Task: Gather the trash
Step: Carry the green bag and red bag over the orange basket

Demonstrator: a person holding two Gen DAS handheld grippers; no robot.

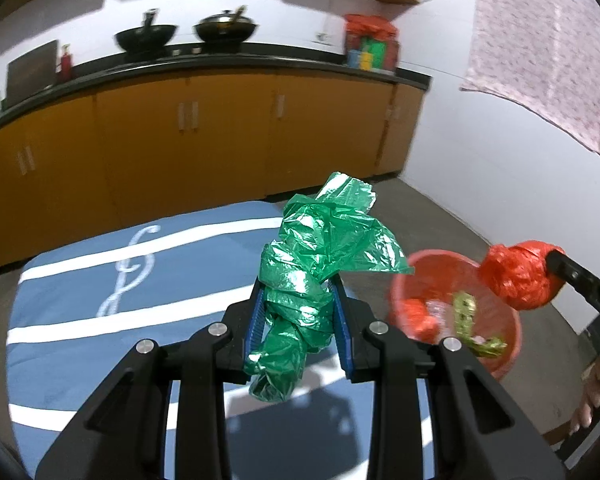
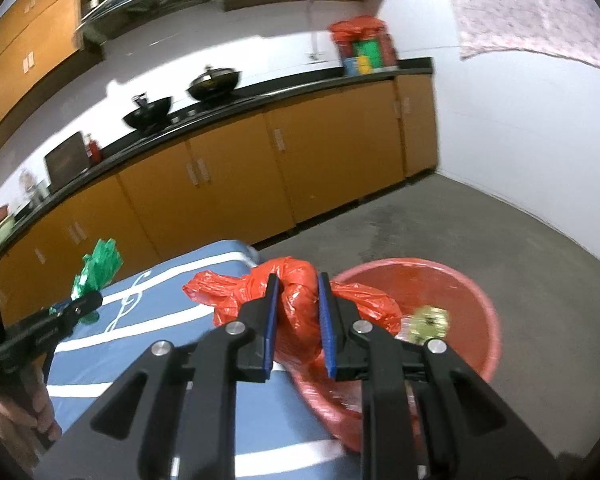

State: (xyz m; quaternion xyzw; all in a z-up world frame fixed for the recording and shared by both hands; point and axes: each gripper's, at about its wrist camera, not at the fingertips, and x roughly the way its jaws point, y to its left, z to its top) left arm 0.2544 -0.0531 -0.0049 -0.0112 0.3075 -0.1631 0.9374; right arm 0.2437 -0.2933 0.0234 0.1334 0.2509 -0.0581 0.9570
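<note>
Blur smears both views, so the scraps inside the round red plastic basin (image 1: 496, 360) are hard to read: a yellow-green crumpled wrapper (image 1: 466, 310), a red lump, something pale, no more than that. The basin's near wall is cut off behind the right gripper's black frame in the right wrist view, and the person's hands (image 2: 36, 408) show only as fingers at the picture edges.

The left gripper (image 1: 300, 292) is clamped on a crumpled green plastic bag (image 1: 320, 248), its blue ribbed pads pressing both sides, the bag's loose ends spilling above and below. It hangs over the blue cloth with white stripes and a looping white emblem (image 1: 100, 280), just left of the basin. The right gripper (image 2: 298, 300) is pinched on a twisted red plastic bag (image 2: 296, 316), held above the basin's near rim where cloth meets basin.

Behind them runs a black countertop (image 1: 220, 62) over orange-brown cabinet doors (image 1: 180, 160), carrying two dark woks (image 1: 146, 36), a small red bottle and a red bag of coloured boxes (image 1: 370, 42). A pale patterned cloth (image 1: 548, 48) hangs on the white wall to the right.

Grey concrete floor (image 2: 440, 224) lies open beyond the basin, up to the wall corner. The two grippers sit near each other, side by side, apart.
</note>
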